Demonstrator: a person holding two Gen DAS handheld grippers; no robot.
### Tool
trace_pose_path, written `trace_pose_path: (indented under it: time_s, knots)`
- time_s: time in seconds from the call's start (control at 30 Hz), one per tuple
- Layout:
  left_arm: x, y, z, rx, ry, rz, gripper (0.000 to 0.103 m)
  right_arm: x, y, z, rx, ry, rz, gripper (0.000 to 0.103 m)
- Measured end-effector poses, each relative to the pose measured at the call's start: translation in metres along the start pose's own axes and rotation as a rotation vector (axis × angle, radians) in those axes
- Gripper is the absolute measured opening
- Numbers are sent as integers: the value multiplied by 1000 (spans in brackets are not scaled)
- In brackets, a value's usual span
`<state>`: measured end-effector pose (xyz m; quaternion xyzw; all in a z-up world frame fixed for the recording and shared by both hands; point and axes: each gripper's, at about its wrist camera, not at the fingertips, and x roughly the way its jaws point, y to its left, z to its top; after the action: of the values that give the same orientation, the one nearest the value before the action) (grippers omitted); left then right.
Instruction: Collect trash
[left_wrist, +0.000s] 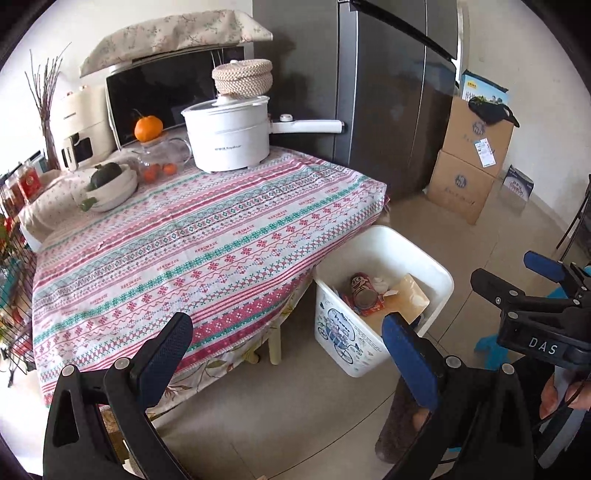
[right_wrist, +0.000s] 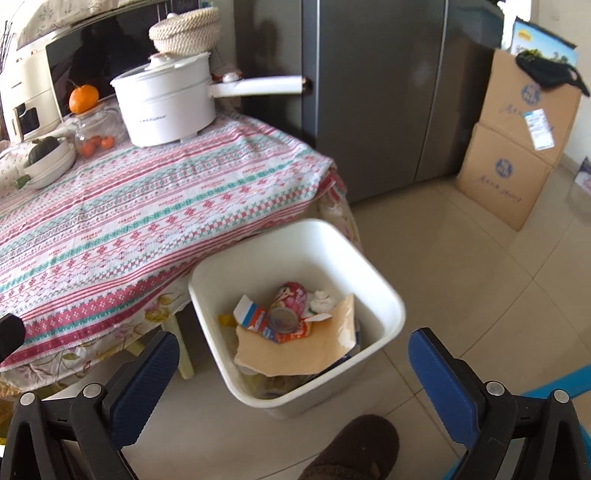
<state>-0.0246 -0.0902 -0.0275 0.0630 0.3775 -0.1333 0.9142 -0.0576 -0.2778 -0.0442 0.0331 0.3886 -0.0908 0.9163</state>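
A white trash bin (left_wrist: 441, 275) (right_wrist: 391, 306) stands on the floor by the table's corner. Inside lie a red can (right_wrist: 288, 306) (left_wrist: 362, 293), a tan paper bag (right_wrist: 306, 350), a red-and-white carton (right_wrist: 255, 317) and a crumpled tissue (right_wrist: 321, 301). My left gripper (left_wrist: 284, 354) is open and empty, in front of the table edge and the bin. My right gripper (right_wrist: 295, 373) is open and empty, above the bin's near side; it also shows at the right of the left wrist view (left_wrist: 532, 273).
The table (left_wrist: 184, 251) has a patterned cloth, a white electric pot (left_wrist: 229, 136) with a long handle, a glass jug with an orange (left_wrist: 147, 127) on it, bowls and a microwave. A dark fridge (left_wrist: 388, 92) and stacked cardboard boxes (left_wrist: 469, 166) stand behind. A brown slipper (right_wrist: 351, 450) is near the bin.
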Motion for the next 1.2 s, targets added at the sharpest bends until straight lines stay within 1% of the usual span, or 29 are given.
trace_pose_path:
  time_s: [0.07, 0.17, 0.37, 0.87, 1.2]
  knots:
    - [-2, 1, -3, -10, 3, -11, 103, -7, 4, -1, -13, -28, -13, 102]
    - [-3, 2, -7, -22, 1, -9, 103, -11, 8, 0, -20, -49, -5, 102]
    - [-3, 6, -9, -38, -3, 7, 103, -7, 14, 0, -28, -33, 8, 102]
    - [-5, 9, -11, -60, 0, -7, 103, -4, 23, -5, -57, -25, 4, 102]
    - [-4, 10, -12, -66, 0, 22, 103, -3, 22, -5, -58, -24, 4, 102]
